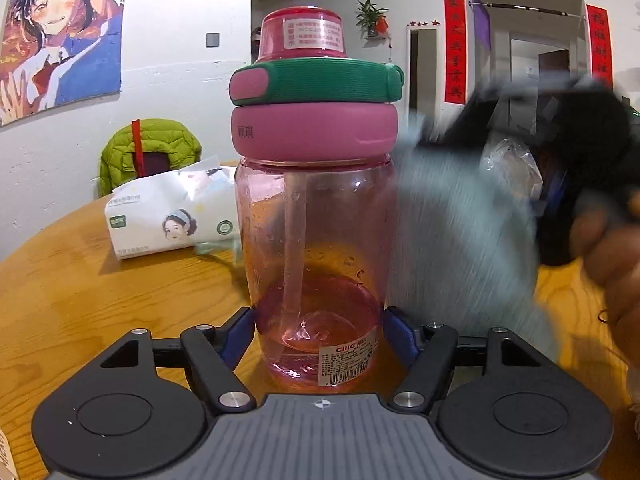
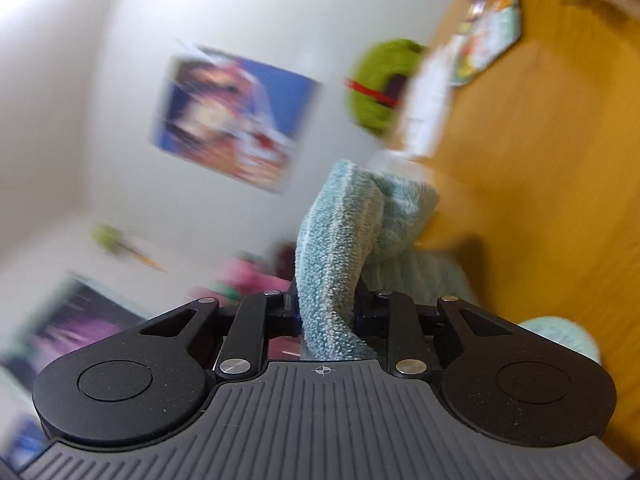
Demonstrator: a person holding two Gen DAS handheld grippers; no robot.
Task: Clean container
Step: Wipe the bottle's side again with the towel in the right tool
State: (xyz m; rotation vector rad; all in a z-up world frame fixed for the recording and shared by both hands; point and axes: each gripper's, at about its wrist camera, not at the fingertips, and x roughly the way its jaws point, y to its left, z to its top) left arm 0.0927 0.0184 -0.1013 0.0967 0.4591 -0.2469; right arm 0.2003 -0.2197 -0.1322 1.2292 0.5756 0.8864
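A clear pink water bottle [image 1: 316, 240] with a pink and green lid and an inner straw stands upright on the wooden table [image 1: 80, 300]. My left gripper [image 1: 320, 336] is shut on its lower body, one blue pad on each side. Beside the bottle's right flank a light blue towel [image 1: 460, 240] hangs, blurred. The other gripper [image 1: 560, 140] holds it from above, with a hand [image 1: 616, 256] behind. In the right wrist view my right gripper [image 2: 328, 308] is shut on that towel [image 2: 344, 240], which rises between the fingers. The pink bottle [image 2: 248, 276] is only a blur behind the left finger.
A white tissue pack [image 1: 172, 216] lies on the table behind the bottle to the left. A green padded jacket [image 1: 148, 152] hangs over a chair beyond the table. A colourful packet [image 2: 492, 28] lies on the table in the right wrist view.
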